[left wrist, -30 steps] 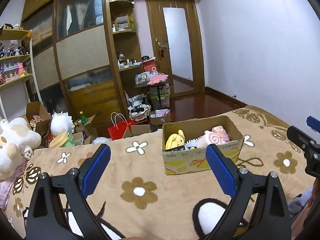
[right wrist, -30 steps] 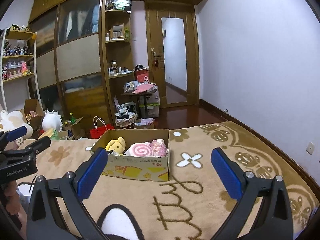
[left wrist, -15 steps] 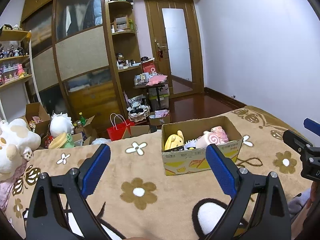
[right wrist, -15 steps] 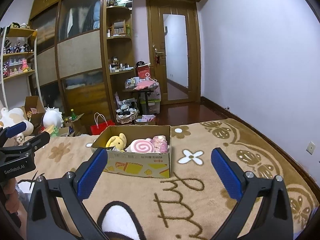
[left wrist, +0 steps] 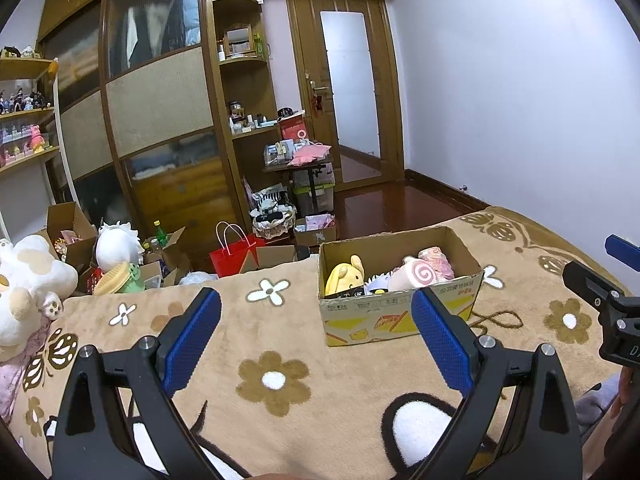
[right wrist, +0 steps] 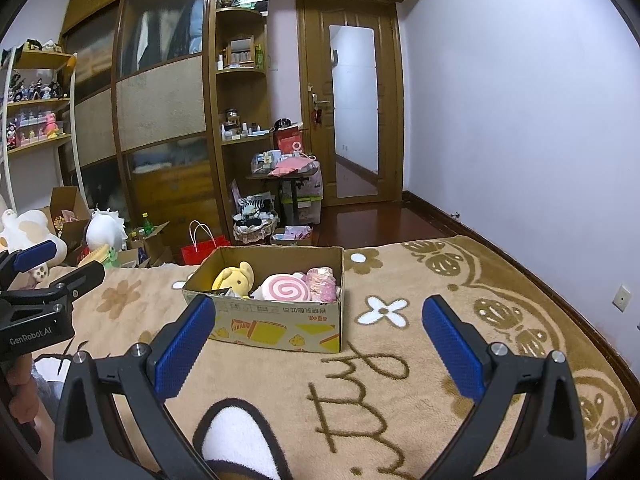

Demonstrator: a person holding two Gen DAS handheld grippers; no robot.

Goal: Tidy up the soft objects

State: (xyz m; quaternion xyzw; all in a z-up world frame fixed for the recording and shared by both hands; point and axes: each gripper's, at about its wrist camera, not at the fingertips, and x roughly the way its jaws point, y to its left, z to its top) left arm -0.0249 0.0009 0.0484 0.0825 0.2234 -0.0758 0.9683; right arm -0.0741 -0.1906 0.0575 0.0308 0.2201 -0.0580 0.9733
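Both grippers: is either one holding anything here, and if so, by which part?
Nothing is held. The left gripper and right gripper are both open with nothing between their blue pads, short of the cardboard box, where the soft toys lie.

The right claw (right wrist: 316, 312) hangs above the bed's tan flowered blanket (right wrist: 420, 364), its two blue-padded fingers (right wrist: 182, 346) spread wide with nothing between them. Straight ahead sits an open cardboard box (right wrist: 276, 322) on the blanket. Inside it, a yellow plush (right wrist: 236, 276) leans at the left, a pink swirl plush (right wrist: 286, 289) lies in the middle, and a paler pink bundle (right wrist: 322, 282) is tucked against the right wall. At the left edge the left claw (right wrist: 60, 264) pokes in, its fingers apart too. Beyond the bed stand a red bag (right wrist: 202, 249), a tall wooden wardrobe (right wrist: 160, 104) and a door (right wrist: 352, 108).
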